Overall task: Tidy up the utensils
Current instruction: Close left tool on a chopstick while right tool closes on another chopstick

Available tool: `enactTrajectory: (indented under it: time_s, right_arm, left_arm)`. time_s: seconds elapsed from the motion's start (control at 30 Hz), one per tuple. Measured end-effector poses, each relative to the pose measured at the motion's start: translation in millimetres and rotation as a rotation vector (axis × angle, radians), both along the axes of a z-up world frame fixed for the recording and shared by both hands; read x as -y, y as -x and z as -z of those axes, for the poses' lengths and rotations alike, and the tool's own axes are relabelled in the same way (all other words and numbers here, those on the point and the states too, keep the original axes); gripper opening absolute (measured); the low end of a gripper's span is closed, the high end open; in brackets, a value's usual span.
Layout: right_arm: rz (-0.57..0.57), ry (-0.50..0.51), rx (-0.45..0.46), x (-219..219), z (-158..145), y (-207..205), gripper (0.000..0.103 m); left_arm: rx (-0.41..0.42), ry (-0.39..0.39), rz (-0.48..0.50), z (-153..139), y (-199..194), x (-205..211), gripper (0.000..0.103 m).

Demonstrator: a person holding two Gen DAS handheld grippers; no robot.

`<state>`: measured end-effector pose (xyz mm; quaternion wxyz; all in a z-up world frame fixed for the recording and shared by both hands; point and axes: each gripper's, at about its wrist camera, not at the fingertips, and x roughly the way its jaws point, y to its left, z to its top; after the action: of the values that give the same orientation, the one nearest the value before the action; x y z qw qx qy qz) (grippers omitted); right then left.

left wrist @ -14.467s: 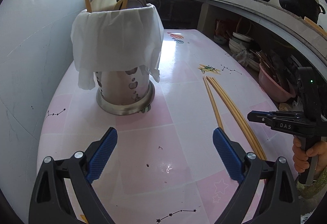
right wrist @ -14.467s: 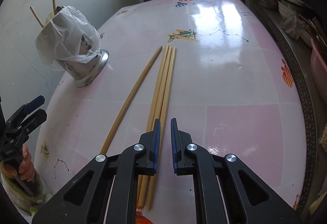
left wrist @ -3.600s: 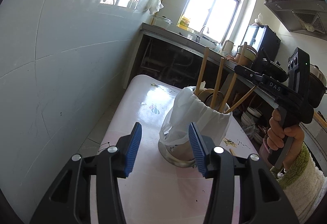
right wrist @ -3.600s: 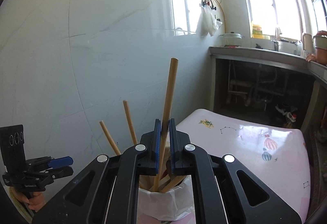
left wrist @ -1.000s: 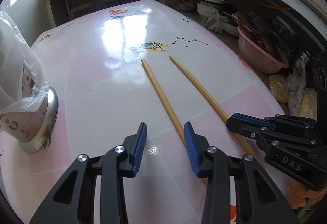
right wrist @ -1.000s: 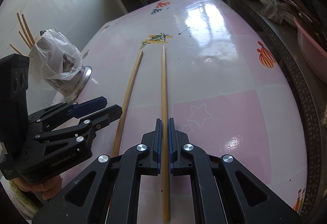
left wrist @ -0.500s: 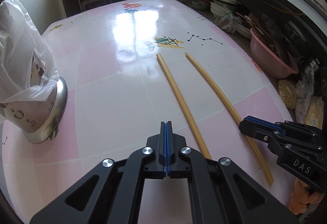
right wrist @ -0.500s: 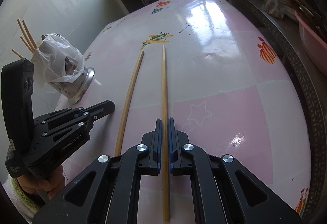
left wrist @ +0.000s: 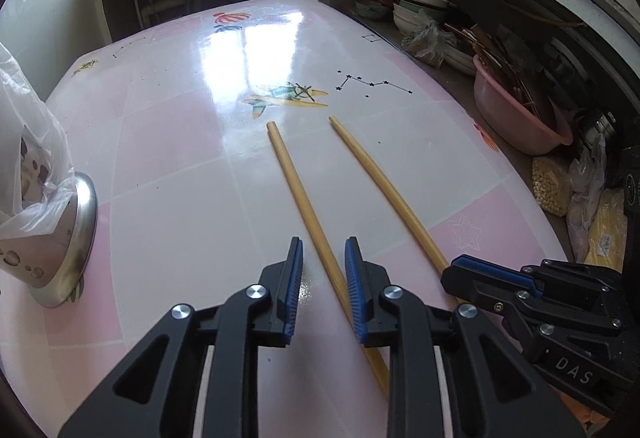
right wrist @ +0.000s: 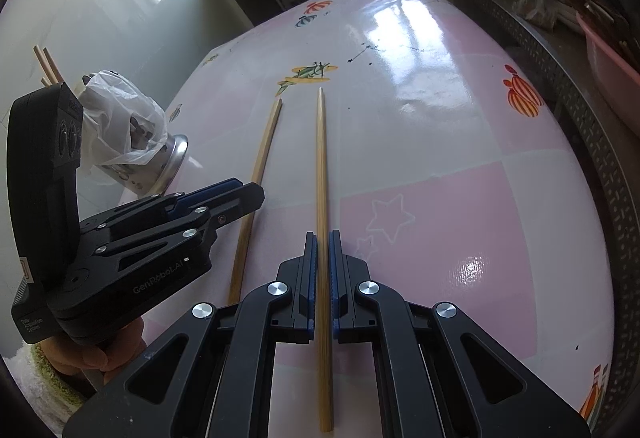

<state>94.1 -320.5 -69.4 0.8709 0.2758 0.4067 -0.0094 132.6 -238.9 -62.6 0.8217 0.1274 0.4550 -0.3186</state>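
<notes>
- Chopsticks, two of them, lie side by side but apart on the pink table (left wrist: 168, 174), both pointing away from the grippers.
- The left gripper (left wrist: 322, 282) is nearer the left chopstick (left wrist: 298, 194). Its jaws have just been opening and now stand a little apart, with that stick between them, close by the right pad and not squeezed.
- The right gripper (right wrist: 322, 280) is clamped on the right chopstick (right wrist: 320, 158), which runs straight along its fingers.
- The bag-lined metal holder (right wrist: 132, 142) waits to the left, nearer the left hand.

Two chopsticks (left wrist: 304, 204) (left wrist: 384, 184) lie on the worktop (left wrist: 168, 166). One holder (right wrist: 160, 158) stands at left, three sticks (right wrist: 48, 68) in it. One pink basin (left wrist: 516, 114) sits at right.
</notes>
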Motion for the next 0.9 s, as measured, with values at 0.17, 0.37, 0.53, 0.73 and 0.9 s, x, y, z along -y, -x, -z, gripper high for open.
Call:
enactTrajectory:
  time_s: [0.17, 0.37, 0.53, 0.73, 0.9]
  right_arm:
    - [-0.002, 0.004, -0.001, -0.9, -0.3, -0.2, 0.004]
    - [-0.023, 0.007, -0.013, -9.2, -0.8, -1.3, 0.004]
    - [-0.076, 0.018, -0.026, -25.4, -2.5, -1.7, 0.004]
    - [-0.147, 0.041, -0.049, -47.8, -5.2, -1.0, 0.004]
    - [-0.179, 0.05, -0.072, -58.0, -6.9, 4.0, 0.004]
  left_arm:
    - [0.027, -0.028, -0.033, 1.3, -2.8, -4.5, 0.01]
    - [-0.008, -0.025, -0.094, 0.9, -9.8, -28.2, 0.007]
    - [-0.024, -0.04, -0.147, -0.6, -2.5, -59.0, 0.006]
    - [-0.061, -0.051, -0.233, -1.6, 9.4, -111.9, 0.006]
    - [-0.093, -0.052, -0.301, -2.2, 19.3, -151.5, 0.006]
